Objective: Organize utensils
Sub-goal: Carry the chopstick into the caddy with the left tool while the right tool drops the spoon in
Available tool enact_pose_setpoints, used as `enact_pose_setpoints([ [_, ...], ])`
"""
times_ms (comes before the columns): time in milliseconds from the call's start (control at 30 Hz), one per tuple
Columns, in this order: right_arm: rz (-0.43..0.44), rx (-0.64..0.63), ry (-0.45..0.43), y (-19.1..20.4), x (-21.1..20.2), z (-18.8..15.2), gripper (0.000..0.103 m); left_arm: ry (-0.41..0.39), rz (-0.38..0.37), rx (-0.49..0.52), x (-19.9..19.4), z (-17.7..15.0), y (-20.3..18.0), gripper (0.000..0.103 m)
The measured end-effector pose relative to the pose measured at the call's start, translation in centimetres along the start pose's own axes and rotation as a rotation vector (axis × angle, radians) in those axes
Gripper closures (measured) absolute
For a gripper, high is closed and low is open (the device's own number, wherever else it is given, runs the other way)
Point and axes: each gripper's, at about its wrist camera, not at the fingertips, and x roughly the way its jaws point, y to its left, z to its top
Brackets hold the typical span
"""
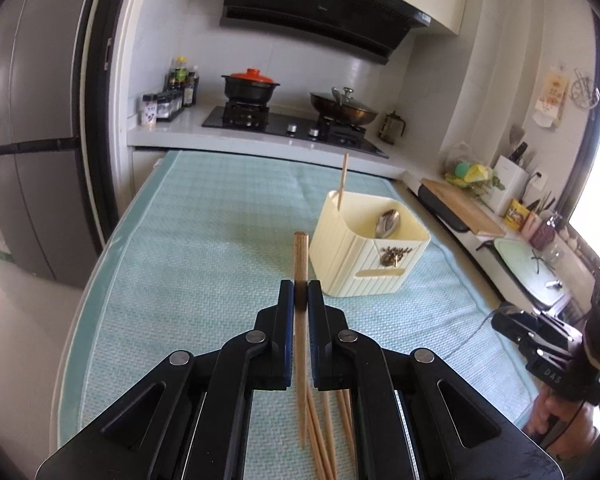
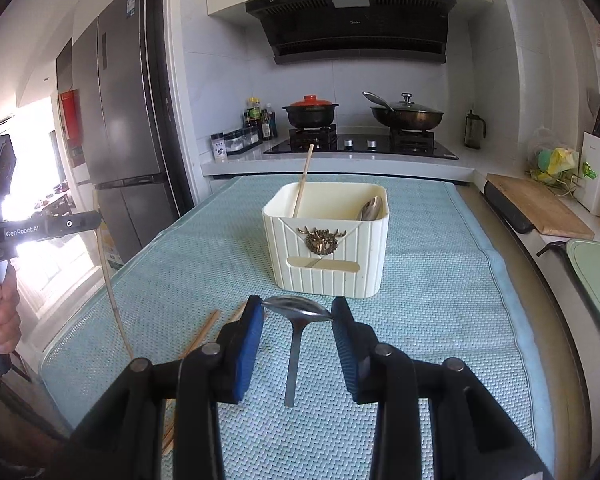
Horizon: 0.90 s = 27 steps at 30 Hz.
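In the left wrist view my left gripper (image 1: 300, 286) is shut on a wooden chopstick (image 1: 301, 256) that stands upright above the pads. Several more chopsticks (image 1: 326, 432) lie on the teal mat (image 1: 188, 264) beneath it. Ahead and to the right stands a cream utensil holder (image 1: 360, 268) with one chopstick (image 1: 343, 178) and a spoon (image 1: 387, 222) in it. In the right wrist view my right gripper (image 2: 298, 308) is shut on a metal spoon (image 2: 298, 306), gripped across its bowl with the handle hanging down. The holder (image 2: 326, 240) stands just beyond it. My left gripper (image 2: 76, 223) shows at the far left.
Behind the mat is a stove (image 2: 360, 146) with a red-lidded pot (image 2: 310, 114) and a lidded pan (image 2: 408, 116). A grey fridge (image 2: 120, 128) stands on the left. A cutting board (image 2: 536, 204), a knife block (image 2: 598, 168) and a sink counter line the right side.
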Motion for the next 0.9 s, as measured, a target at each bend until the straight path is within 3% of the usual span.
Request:
enact_pose_setpoints([
  [533, 0.003, -0.043, -0.059, -0.1, -2.3, 2.2, 0.067, -0.048, -0.037, 0.007, -0.1, 2.7, -0.7, 0.098],
  [733, 0.008, -0.067, -0.083, -0.9, -2.6, 5.3, 0.067, -0.08, -0.077, 0.027, 0.4, 6.5, -1.9, 0.098],
  [900, 0.009, -0.077, -0.128, -2.1, -2.3, 10.1, 0.067, -0.136, -0.104, 0.049, 1.3, 11.2, -3.5, 0.098],
])
